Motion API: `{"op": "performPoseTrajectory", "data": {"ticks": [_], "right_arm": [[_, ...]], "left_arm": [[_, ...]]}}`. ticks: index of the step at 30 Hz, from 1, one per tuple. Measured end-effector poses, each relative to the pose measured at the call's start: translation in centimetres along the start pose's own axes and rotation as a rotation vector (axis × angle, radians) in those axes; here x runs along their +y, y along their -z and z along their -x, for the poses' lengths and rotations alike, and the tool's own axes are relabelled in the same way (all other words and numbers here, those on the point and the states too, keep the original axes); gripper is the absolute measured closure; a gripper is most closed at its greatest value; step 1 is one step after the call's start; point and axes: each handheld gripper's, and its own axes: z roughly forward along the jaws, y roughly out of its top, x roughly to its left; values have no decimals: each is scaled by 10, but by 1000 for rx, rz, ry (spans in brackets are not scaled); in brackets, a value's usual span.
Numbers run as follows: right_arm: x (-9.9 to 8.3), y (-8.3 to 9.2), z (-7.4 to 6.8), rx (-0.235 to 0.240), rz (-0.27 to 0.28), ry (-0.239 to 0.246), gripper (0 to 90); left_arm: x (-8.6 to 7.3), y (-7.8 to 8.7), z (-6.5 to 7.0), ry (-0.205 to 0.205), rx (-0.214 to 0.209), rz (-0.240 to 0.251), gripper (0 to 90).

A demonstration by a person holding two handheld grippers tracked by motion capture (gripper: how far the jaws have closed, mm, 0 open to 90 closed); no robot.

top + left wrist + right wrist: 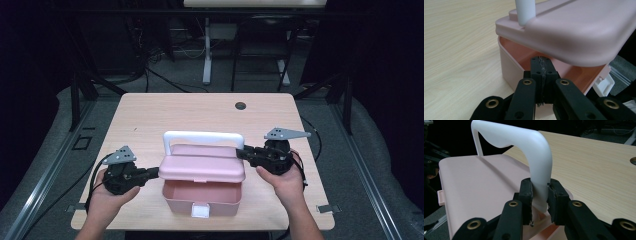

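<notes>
A pink box point(200, 197) stands near the table's front edge with its pink lid point(202, 167) raised at the front. A white handle point(202, 135) stands up from the lid and a white latch point(200, 211) hangs on the front wall. My left gripper point(155, 172) is shut with nothing between its pads. Its tips point(541, 63) sit under the lid's point(579, 30) left edge, above the box's rim point(509, 67). My right gripper point(240, 152) is shut on the handle's right leg point(534, 152), just above the lid point(479, 185).
The light wooden table point(150, 120) has a round cable hole point(240, 106) at its back right. Bare tabletop lies behind and to both sides of the box. Beyond the table, desk legs and cables point(206, 60) stand on the dark floor.
</notes>
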Motion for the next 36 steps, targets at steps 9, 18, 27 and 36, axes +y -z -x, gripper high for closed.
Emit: {"op": "performPoseTrajectory", "data": {"ticks": [9,18,27,36], "right_arm": [[0,0,0,0,0,2,743],[0,-1,0,-4,-5,5,743],[-2,-2,0,-11,-7,6,742],[-3,2,0,-34,-2,0,729]], "left_arm": [[0,-9,9,-18,-35,-25,897],[1,-18,18,-34,-67,-41,897],[2,-19,22,-45,-79,-40,897],[5,-17,22,-47,-79,-28,897]]}}
